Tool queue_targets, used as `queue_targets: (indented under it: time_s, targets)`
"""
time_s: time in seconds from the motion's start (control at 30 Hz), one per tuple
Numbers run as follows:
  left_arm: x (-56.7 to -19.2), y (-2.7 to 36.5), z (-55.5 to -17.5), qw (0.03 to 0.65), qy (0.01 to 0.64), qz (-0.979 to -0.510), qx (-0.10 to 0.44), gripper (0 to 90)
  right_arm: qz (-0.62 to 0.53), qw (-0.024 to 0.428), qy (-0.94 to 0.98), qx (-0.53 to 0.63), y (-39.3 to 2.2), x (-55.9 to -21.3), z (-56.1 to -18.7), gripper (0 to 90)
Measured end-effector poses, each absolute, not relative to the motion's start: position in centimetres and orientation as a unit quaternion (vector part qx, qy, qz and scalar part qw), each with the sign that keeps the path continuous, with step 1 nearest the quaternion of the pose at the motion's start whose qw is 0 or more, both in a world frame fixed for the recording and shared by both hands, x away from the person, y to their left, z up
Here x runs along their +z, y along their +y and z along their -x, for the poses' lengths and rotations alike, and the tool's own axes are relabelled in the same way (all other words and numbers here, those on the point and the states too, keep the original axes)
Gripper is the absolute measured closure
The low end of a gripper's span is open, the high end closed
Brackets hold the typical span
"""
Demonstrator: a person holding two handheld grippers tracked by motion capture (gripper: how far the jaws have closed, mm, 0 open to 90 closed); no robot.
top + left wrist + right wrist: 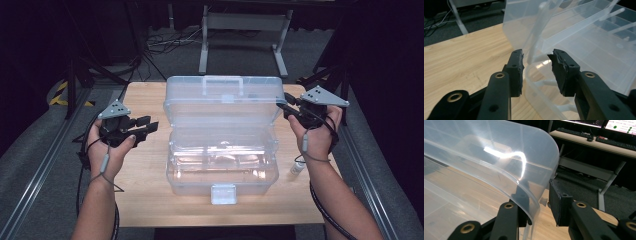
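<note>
A clear plastic box (176,172) stands in the middle of the wooden table (142,195) with its lid (225,102) raised upright at the back. My left gripper (148,125) hovers to the left of the box with its jaws apart and nothing between them. In the left gripper view it (537,53) points at the box's left corner (534,72). My right gripper (286,107) is at the lid's right edge. In the right gripper view the lid's curved rim (524,182) runs between the jaws of this gripper (537,188); the right pad (555,202) stands a little off it.
A small white bottle (298,166) lies on the table just right of the box, below my right hand. The box's front latch (223,193) faces me. A metal stand (245,30) and cables sit on the floor beyond the table.
</note>
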State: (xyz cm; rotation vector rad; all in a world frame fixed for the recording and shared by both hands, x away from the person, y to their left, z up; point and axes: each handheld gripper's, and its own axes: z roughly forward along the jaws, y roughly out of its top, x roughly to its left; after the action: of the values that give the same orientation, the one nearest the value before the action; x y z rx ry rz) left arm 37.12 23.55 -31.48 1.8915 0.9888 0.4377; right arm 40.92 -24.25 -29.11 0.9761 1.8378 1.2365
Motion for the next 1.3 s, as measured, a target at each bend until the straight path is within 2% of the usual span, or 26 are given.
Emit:
queue_targets:
  time_s: [0.47,0.8,1.13,1.3]
  targets:
    - [-33.1,26.0,-36.8,0.454,0.443,-0.756,0.164,59.7,-0.392,0.337,0.709,0.480,-24.3,-28.7,-42.6,72.3]
    - [-33.5,27.5,-35.6,0.450,0.462,-0.746,0.163,58.7,-0.385,0.361,0.707,0.471,-23.7,-28.3,-43.9,71.8]
    - [-34.4,28.3,-35.4,0.438,0.477,-0.745,0.159,58.7,-0.388,0.363,0.707,0.467,-23.6,-28.3,-45.1,74.0]
    - [-34.7,28.1,-35.8,0.433,0.478,-0.747,0.163,57.2,-0.395,0.348,0.711,0.466,-23.8,-28.2,-46.4,74.7]
